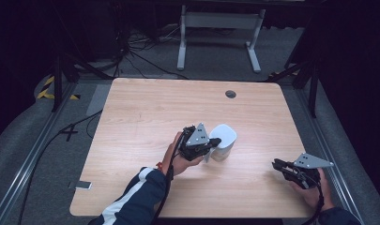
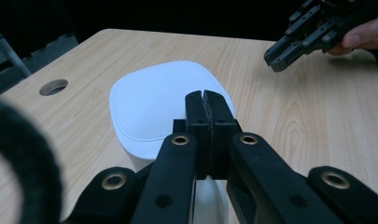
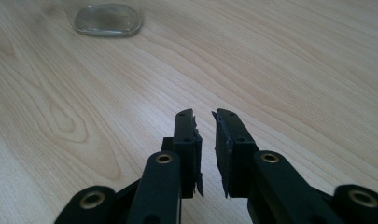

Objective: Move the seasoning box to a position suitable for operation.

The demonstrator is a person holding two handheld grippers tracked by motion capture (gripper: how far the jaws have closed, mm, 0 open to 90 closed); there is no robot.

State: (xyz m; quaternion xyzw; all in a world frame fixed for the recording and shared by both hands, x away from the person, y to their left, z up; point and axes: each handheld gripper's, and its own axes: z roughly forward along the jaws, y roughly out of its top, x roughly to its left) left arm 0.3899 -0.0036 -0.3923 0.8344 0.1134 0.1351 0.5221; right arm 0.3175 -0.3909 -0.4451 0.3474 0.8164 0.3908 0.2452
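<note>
White-lidded jar (image 1: 223, 140) sits near the middle of the wooden table (image 1: 145, 108), with the left hand-held gripper (image 1: 211, 144) right up against its near-left side. From the left gripper view the jaws are pressed fully together just over the lid's (image 2: 158, 105) near edge, pinching nothing that I can see. That view also catches the right hand-held gripper (image 2: 280, 58) hovering farther off. The right gripper view shows its own jaws slightly spread over bare wood, plus the jar's clear glass base (image 3: 107, 18), which the high view doesn't really show. No readable labels anywhere.
</note>
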